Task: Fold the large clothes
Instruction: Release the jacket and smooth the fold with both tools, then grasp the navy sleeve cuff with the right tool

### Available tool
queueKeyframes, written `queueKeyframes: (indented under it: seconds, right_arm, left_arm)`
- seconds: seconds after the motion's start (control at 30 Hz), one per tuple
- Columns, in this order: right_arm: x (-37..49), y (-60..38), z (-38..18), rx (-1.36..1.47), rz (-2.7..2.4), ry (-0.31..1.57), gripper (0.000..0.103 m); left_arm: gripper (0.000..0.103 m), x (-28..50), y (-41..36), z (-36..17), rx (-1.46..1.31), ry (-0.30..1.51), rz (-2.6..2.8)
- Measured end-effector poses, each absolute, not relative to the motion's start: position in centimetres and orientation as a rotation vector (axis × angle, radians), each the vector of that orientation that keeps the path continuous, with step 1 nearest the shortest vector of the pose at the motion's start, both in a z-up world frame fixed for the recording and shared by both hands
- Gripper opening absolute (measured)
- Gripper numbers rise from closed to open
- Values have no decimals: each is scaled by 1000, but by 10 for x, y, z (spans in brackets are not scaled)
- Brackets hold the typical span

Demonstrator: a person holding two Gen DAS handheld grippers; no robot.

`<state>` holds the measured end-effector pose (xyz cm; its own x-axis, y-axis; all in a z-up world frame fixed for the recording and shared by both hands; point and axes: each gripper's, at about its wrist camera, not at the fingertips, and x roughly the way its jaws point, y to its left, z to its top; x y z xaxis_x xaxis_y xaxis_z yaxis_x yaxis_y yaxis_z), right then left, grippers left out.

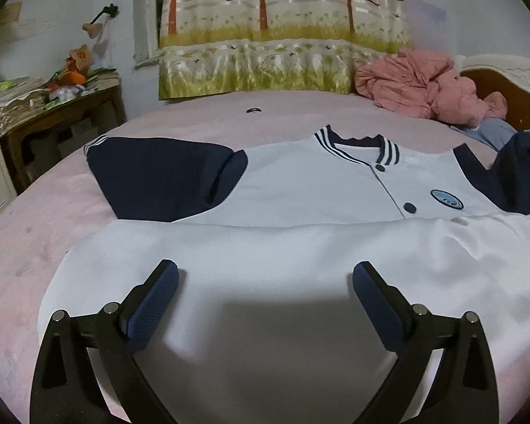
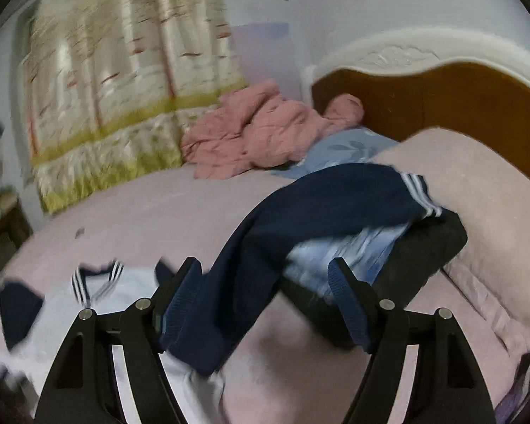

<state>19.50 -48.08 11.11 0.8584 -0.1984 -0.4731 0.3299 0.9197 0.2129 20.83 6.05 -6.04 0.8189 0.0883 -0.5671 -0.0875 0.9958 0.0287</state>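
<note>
Left wrist view: the left tongs [image 1: 265, 282] hang wide open and empty over the jacket [image 1: 300, 190], whose hem is doubled up toward its collar [image 1: 357, 145] on the bed [image 1: 194, 113]. Beyond the collar, nothing is folded. The right tongs [image 2: 265, 282], spread and holding nothing, face the navy sleeve [image 2: 318, 205], likely next to fold inward.

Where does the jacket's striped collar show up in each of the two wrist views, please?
Left wrist view: the striped collar sits above centre, at the top of the white jacket spread on the bed.
Right wrist view: the collar is blurred at lower left, just left of the left finger.
Shared landmark: the pink quilt heaped by the headboard.
</note>
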Motion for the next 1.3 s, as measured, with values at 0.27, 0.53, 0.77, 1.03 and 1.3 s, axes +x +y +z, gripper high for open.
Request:
queueKeyframes:
  seconds: [0.27,0.53,0.77,1.03,1.3]
  right_arm:
    - [270,-563,76,610,-192,626,61]
    - [293,-593,41,690,-359,543,44]
    - [290,-563,83,505,-295,333,4]
    - [298,-441,126,400,170,345,4]
    - [343,-319,17,337,215,671,4]
  left_arm:
    - [101,208,72,-60,-56,608,91]
    - [102,210,71,-60,-52,615,91]
    - [102,209,68,-60,-39,612,94]
    - [102,209,68,-63,-42,622,89]
    - [102,209,67,-62,-44,621,90]
